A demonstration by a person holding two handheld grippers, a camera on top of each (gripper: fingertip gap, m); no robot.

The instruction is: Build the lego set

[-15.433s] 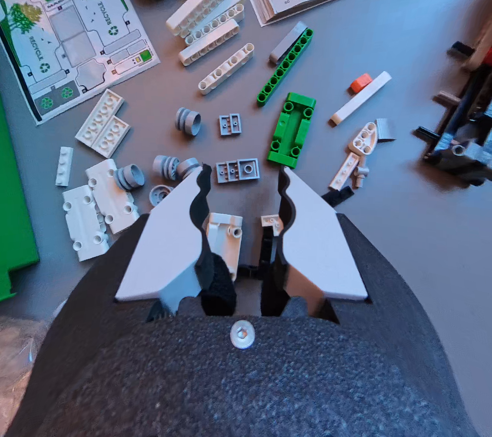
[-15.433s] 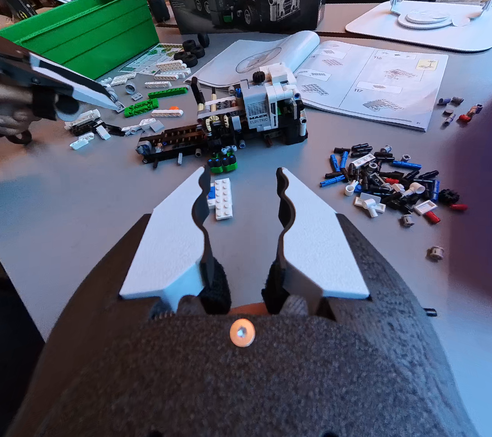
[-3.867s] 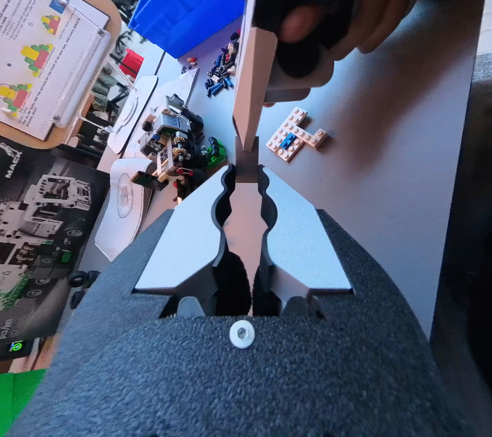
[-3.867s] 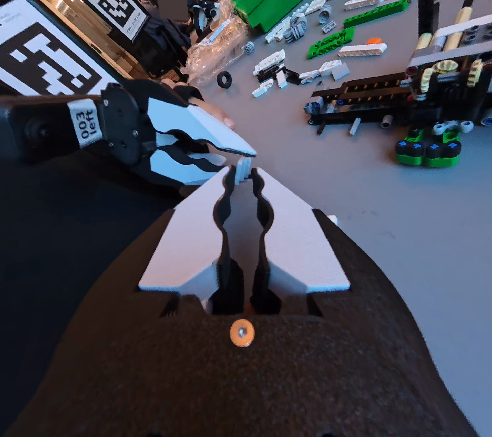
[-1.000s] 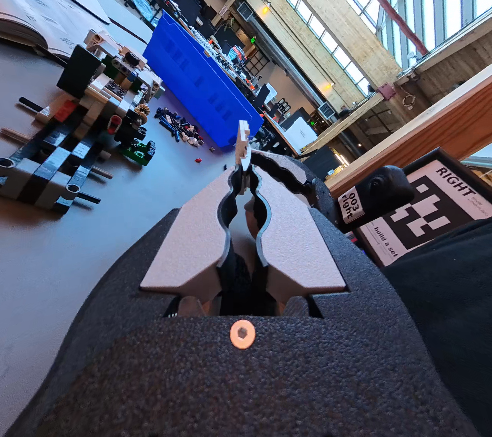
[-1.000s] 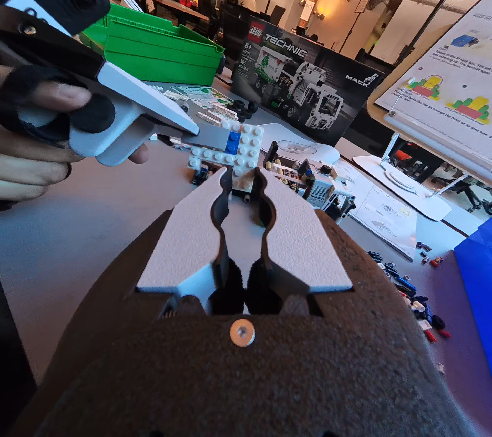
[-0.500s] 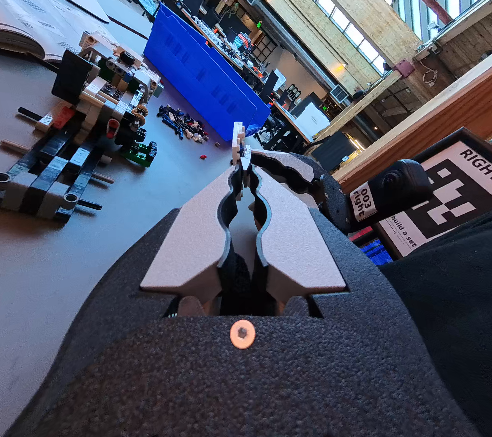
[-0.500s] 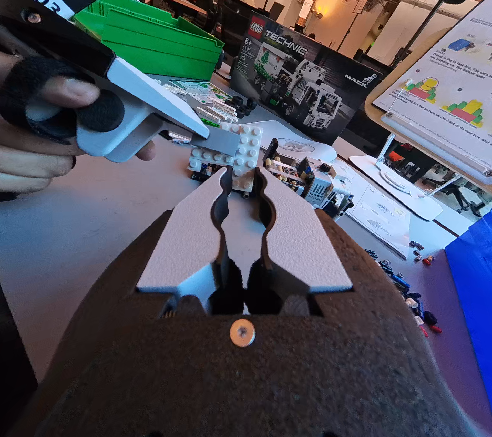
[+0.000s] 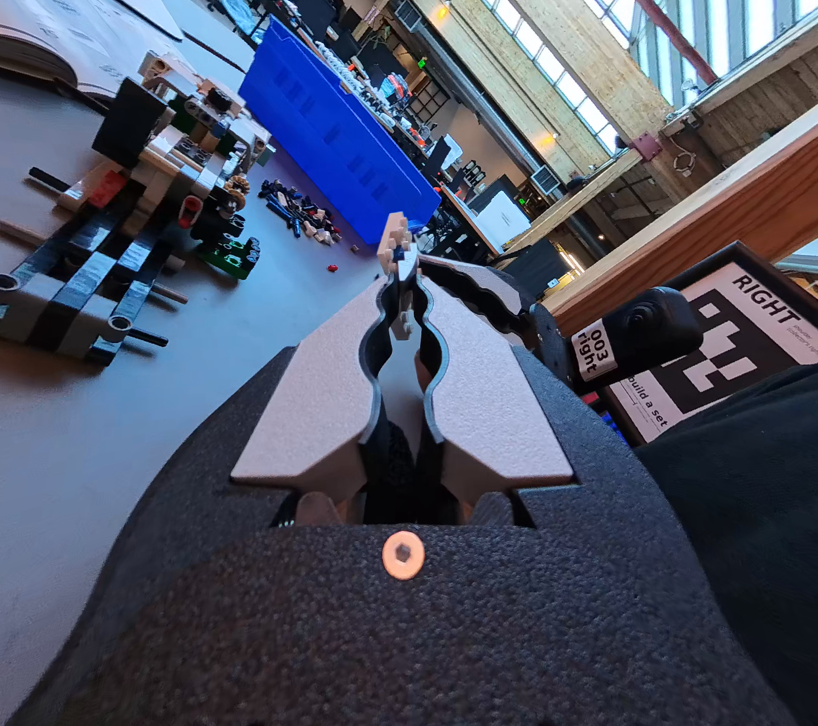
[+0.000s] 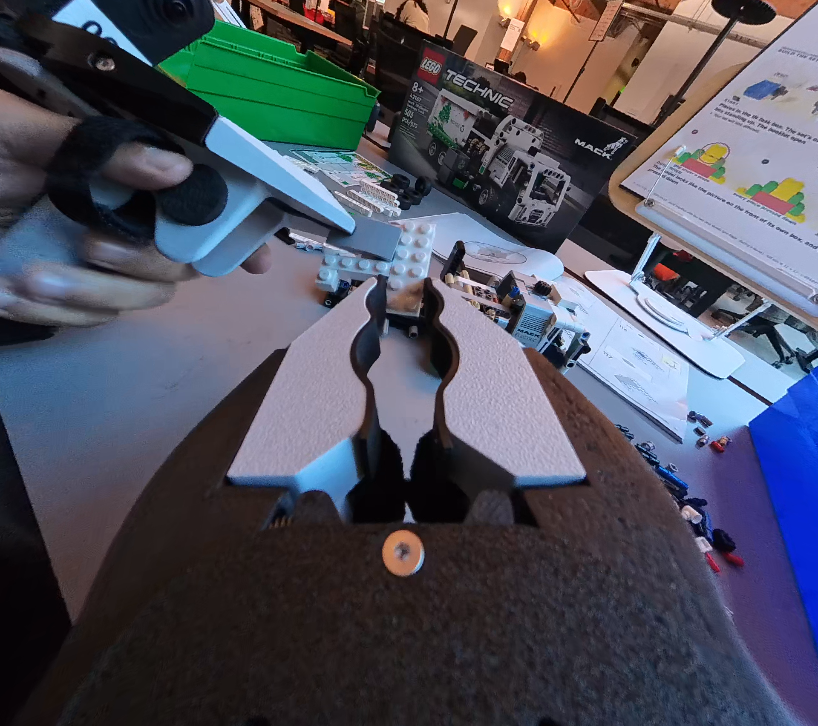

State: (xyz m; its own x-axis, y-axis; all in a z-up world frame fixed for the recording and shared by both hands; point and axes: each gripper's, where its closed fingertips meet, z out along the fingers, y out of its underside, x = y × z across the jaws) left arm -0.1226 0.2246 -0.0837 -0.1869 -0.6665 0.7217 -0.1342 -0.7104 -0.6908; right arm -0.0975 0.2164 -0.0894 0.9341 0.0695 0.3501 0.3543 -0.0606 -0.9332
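Note:
My right gripper (image 10: 403, 291) is shut on a white plate assembly (image 10: 414, 253) and holds it above the table. My left gripper (image 10: 347, 228) comes in from the upper left, shut on a flat grey plate (image 10: 372, 241) that lies on top of the white assembly. In the left wrist view my left gripper (image 9: 403, 284) grips the grey plate (image 9: 402, 322) edge-on. The white assembly (image 9: 393, 236) sticks up past the tips, with a bit of blue on it. The right gripper's fingers (image 9: 469, 280) lie just behind.
The partly built truck (image 10: 526, 317) stands on the grey table behind the grippers, with an open booklet (image 10: 637, 373) to its right. The green bin (image 10: 274, 90), set box (image 10: 500, 138), tyres (image 10: 409, 187) and white beams (image 10: 372, 196) are farther back. Small loose parts (image 10: 704, 528) lie by a blue bin (image 10: 792, 483).
My left gripper has pushed the grey plate further across the white assembly, covering the blue piece seen a second ago. Both grippers stay shut and have shifted only slightly.

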